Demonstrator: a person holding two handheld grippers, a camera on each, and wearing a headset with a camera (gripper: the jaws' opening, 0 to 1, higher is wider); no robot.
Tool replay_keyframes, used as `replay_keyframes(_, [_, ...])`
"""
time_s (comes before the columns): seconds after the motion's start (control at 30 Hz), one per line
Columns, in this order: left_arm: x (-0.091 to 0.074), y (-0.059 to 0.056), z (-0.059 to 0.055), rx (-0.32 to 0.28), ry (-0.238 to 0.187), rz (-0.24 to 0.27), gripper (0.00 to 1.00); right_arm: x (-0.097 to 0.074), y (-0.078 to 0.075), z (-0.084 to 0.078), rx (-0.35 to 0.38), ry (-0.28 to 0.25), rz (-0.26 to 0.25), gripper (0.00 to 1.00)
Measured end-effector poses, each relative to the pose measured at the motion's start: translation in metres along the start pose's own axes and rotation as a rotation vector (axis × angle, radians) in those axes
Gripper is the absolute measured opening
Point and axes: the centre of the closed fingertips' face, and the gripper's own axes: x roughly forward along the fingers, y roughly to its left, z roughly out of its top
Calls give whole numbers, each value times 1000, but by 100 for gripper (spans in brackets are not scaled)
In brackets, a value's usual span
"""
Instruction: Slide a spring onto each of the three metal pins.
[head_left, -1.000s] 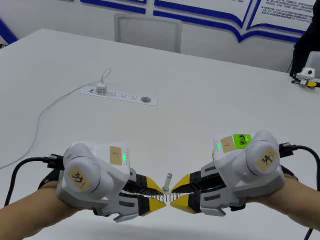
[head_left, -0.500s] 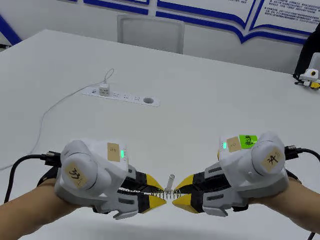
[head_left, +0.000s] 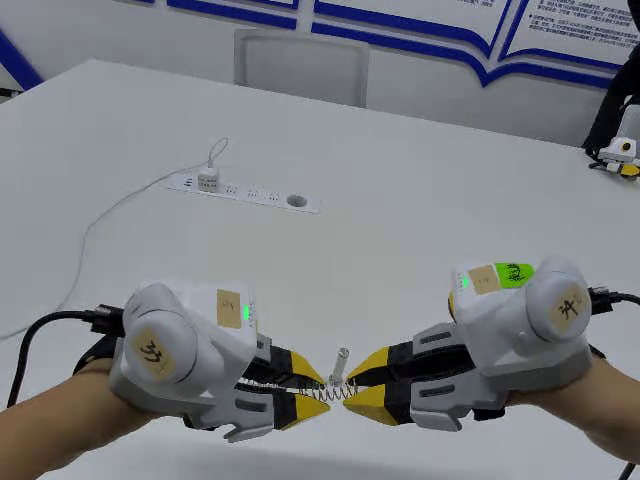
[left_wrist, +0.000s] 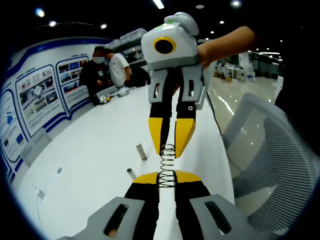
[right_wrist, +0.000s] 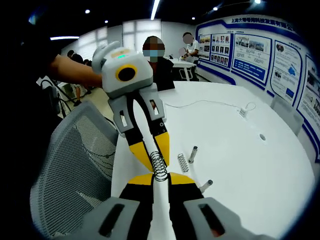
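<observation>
Head view: white table. Left gripper & right gripper sit low at near side, tips facing, almost touching. Spring lies level between them, one end in each. Both jaw pairs narrow, pinched on it. Pin stands upright just beyond the tips, apart from the spring. Power strip far-left w/ charger plugged in; cable trails toward left edge. Wide bare tabletop between strip & grippers, also to far right. Chair at far edge.

Left gripper view: own jaws nearly closed on one end of spring; right gripper's yellow tips clamp the other end. Two upright on the table beside the grippers, apart from each other: pin farther, pin nearer. Table edge runs close by the grippers on the opp. side; mesh chair just past it.

Right gripper view: own jaws narrow on spring end, left gripper's tips on the other. Second spring upright just beside; cannot tell if on a pin. Pin next to it, pin nearer. Open tabletop beyond to the strip. Table edge close by.
</observation>
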Motion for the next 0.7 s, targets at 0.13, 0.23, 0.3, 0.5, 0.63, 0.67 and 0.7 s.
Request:
replay_keyframes(0.13, [1, 0, -1, 7, 6, 3, 10, -1, 1, 11, 28, -53, 7, 11])
replay_keyframes(0.23, [2, 1, 0, -2, 1, 10, 9, -1, 0, 15, 35, -71, 5, 11])
replay_keyframes(0.3, [2, 1, -1, -3, 1, 11, 9, 0, 1, 18, 42, -86, 8, 11])
replay_keyframes(0.5, [3, 1, 1, -28, -11, 12, 9, 5, 4, 29, 66, -130, 12, 11])
replay_keyframes(0.63, [3, 3, 0, -36, -7, 23, 9, 7, 3, 30, 50, -122, -5, 11])
replay_keyframes(0.67, [3, 2, 0, -40, -9, 22, 10, 7, 3, 30, 54, -126, -5, 11])
replay_keyframes(0.7, [3, 3, 0, -40, -10, 24, 10, 7, 2, 30, 54, -126, -11, 11])
